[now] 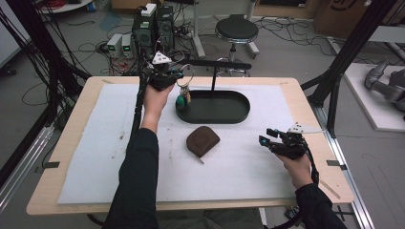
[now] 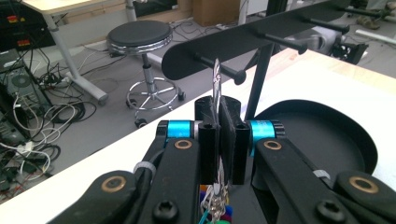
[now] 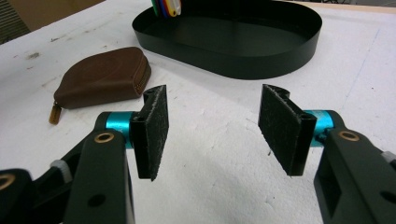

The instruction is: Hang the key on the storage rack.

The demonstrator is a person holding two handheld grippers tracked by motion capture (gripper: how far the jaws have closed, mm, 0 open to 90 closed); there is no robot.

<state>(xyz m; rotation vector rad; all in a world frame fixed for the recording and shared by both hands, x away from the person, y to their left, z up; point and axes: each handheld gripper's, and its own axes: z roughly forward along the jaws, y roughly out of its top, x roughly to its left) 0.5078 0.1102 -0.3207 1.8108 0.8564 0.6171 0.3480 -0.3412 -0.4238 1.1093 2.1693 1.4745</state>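
Table: a light wooden top, most of it under a white mat.
Tray: a black oval dish on the far middle of the mat. A thin post rises from its back edge and carries a black rack with pegs sticking out sideways.
Pouch: brown, zipped, lying flat on the mat just in front of the tray and apart from it; the right gripper view shows its zip pull resting on the mat.
Left gripper: held up over the left end of the tray, near the rack. Its jaws are clenched on the ring, pads pressed flat with the wire between them.
Right gripper: low over the mat at the right, well apart from the pouch and the tray. Its jaws stand wide apart with nothing between them, only bare mat beyond.
Ring: a thin metal key ring, upright in the left gripper's pads. In the left gripper view its top sits just beside a rack peg; whether they touch cannot be told.
Tags: small coloured key tags hanging from the ring, down over the left end of the tray.
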